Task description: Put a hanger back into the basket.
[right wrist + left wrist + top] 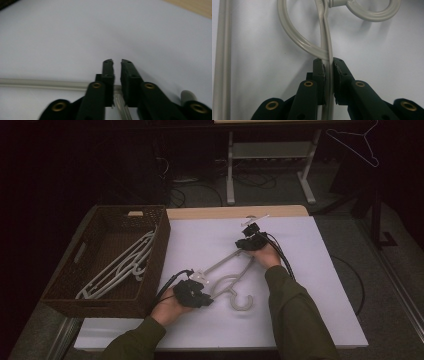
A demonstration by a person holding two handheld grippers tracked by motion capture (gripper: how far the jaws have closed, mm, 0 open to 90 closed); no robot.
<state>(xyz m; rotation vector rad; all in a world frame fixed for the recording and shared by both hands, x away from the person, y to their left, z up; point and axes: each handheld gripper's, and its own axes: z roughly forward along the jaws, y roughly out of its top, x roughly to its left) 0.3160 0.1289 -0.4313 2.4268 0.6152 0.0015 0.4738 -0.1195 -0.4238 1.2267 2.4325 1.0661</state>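
two grippers on one pale hanger (pixel 227 282), lower centre of the white mat.
high view: left gripper (pixel 192 292) and right gripper (pixel 252 240) share its ends, probably to carry it level to the basket (pixel 157 250). left gripper view: jaws clamp its arm. right gripper view: jaws narrow, grip unclear in the blur.

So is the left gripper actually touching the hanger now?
Touching. The left gripper view shows the left gripper with both pads pressed against the hanger wire, clamped just below its hook.
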